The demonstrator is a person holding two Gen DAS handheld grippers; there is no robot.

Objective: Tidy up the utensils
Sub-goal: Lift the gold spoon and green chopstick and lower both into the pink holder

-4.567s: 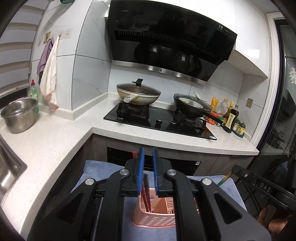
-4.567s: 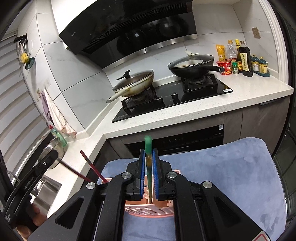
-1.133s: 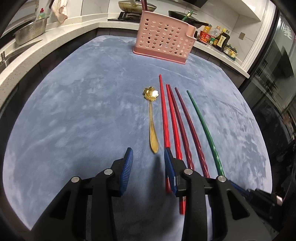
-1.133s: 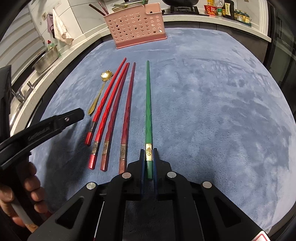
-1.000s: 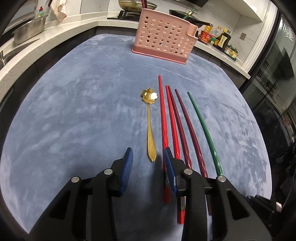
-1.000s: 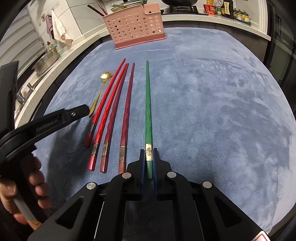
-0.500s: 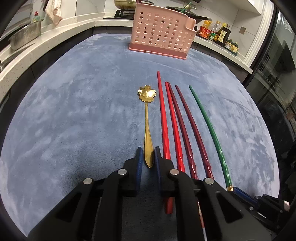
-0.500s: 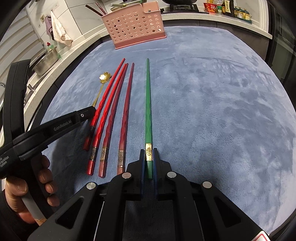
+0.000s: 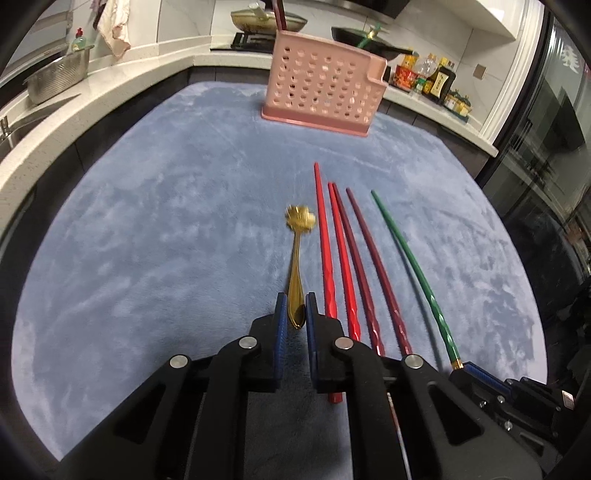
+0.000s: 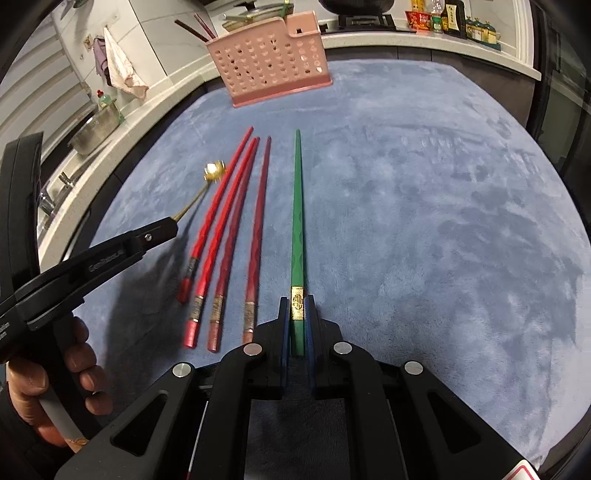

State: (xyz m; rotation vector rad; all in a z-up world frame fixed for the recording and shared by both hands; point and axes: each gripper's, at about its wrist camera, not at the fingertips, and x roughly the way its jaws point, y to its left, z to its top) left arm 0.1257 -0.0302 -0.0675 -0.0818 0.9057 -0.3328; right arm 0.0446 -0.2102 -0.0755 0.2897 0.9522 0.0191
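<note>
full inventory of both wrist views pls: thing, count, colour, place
spoon: 1, gold, handle end between left pads, bowl blurred.
red chopsticks: 4, two bright, two darker, side by side on mat right of spoon.
green chopstick: 1, green, gold-banded end in right pads.
utensil basket: 1, pink, perforated, far end of mat, chopsticks standing inside.
mat: 1, blue-grey, covers work surface.
colander: 1, steel, on counter at left.
pans: 2, on hob behind basket.
bottles: several, counter at right.
left hand-held gripper: shut on spoon.
right hand-held gripper: shut on green chopstick.

Gold spoon (image 9: 296,273) in left gripper (image 9: 295,314) (clamped)
</note>
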